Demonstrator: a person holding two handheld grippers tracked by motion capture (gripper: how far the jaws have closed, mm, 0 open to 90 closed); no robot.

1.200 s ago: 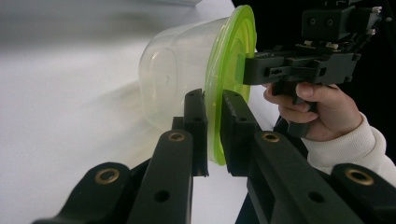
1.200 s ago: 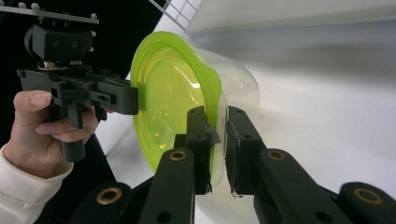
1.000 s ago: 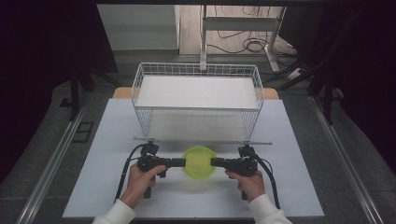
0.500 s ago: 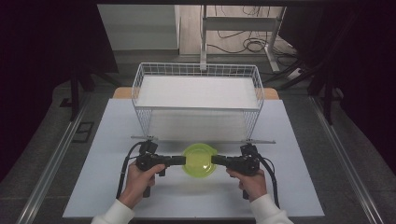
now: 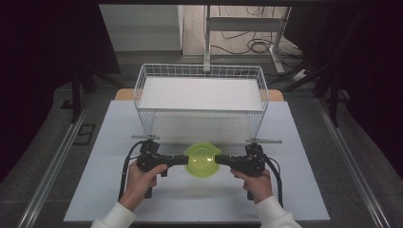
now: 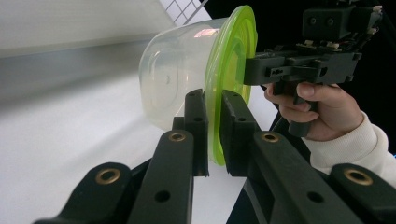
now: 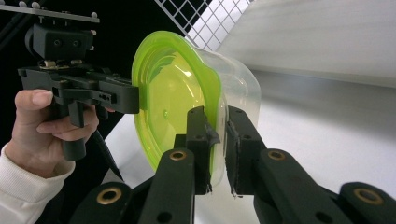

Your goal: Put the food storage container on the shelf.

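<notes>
A clear plastic container (image 5: 203, 159) with a lime-green lid faces lid-up near the front of the white table, held between both grippers. My left gripper (image 5: 186, 160) is shut on the lid's left rim and my right gripper (image 5: 217, 159) on its right rim. In the left gripper view the jaws (image 6: 214, 135) pinch the green lid edge (image 6: 231, 51), the clear tub body (image 6: 173, 84) lies on one side, and the other gripper (image 6: 250, 70) bites the far rim. In the right gripper view my jaws (image 7: 217, 140) clamp the rim, with the green lid (image 7: 170, 93) and the left gripper (image 7: 135, 98) beyond.
A white wire basket (image 5: 147, 121) on legs stands behind the container, across the middle of the table (image 5: 109, 199); its mesh shows in both gripper views (image 7: 205, 18). Dark floor and metal rails flank the table. A person's hands and white sleeves (image 5: 116, 217) come in from the front.
Both grippers and the container between them have shifted slightly away from the person, toward the basket. Both grips look unchanged.
</notes>
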